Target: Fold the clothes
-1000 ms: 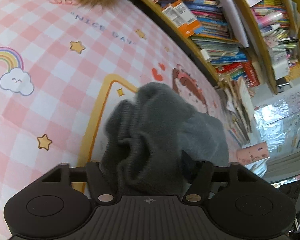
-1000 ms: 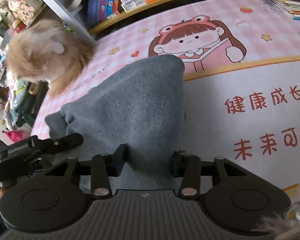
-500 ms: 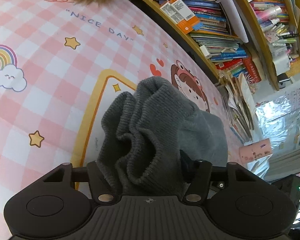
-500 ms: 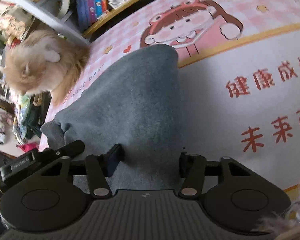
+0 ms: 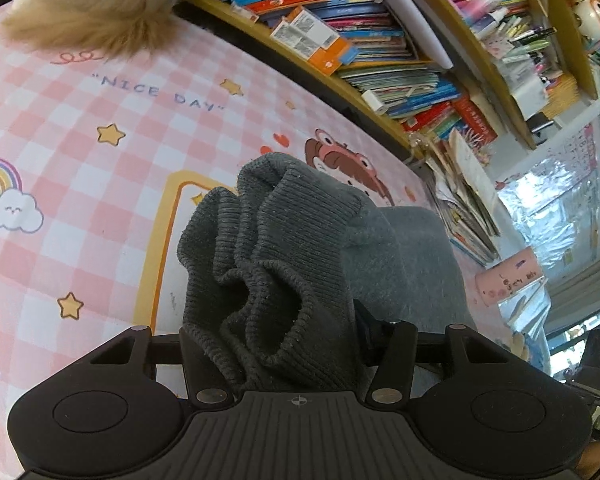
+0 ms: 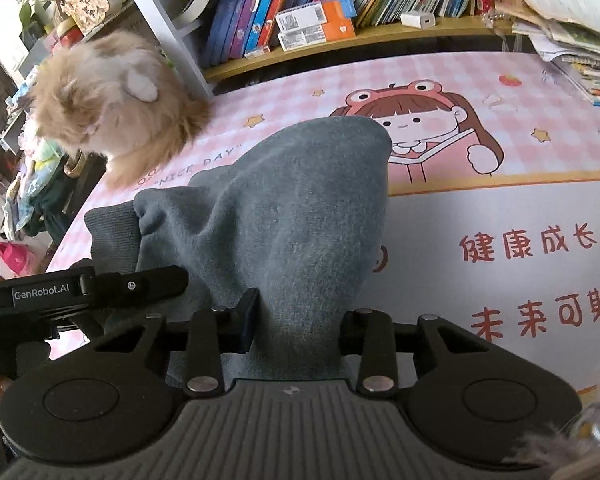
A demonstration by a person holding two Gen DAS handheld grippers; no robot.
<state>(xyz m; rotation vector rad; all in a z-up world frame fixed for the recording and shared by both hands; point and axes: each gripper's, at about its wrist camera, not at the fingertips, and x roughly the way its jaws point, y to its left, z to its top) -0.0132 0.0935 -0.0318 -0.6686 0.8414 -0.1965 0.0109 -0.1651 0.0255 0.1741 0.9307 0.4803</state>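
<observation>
A grey sweatshirt rises like a tent off the pink cartoon mat. Its ribbed hem is bunched in folds between the fingers of my left gripper, whose jaws are closing and press on the knit. In the right wrist view the smooth grey cloth narrows into my right gripper. Those jaws are closing too and pinch the fabric. The left gripper's black body shows at the left edge of that view, close beside the right one. The fingertips themselves are hidden under the cloth.
A fluffy tan cat sits at the mat's far left corner, its fur at the top of the left view. Bookshelves line the far edge. Stacked papers and a pink cup stand at the right.
Both pairs of jaws have narrowed on the grey cloth, and the fabric has gathered tighter between them. Both grippers have risen a little and rolled slightly, with the sweatshirt lifted along.
</observation>
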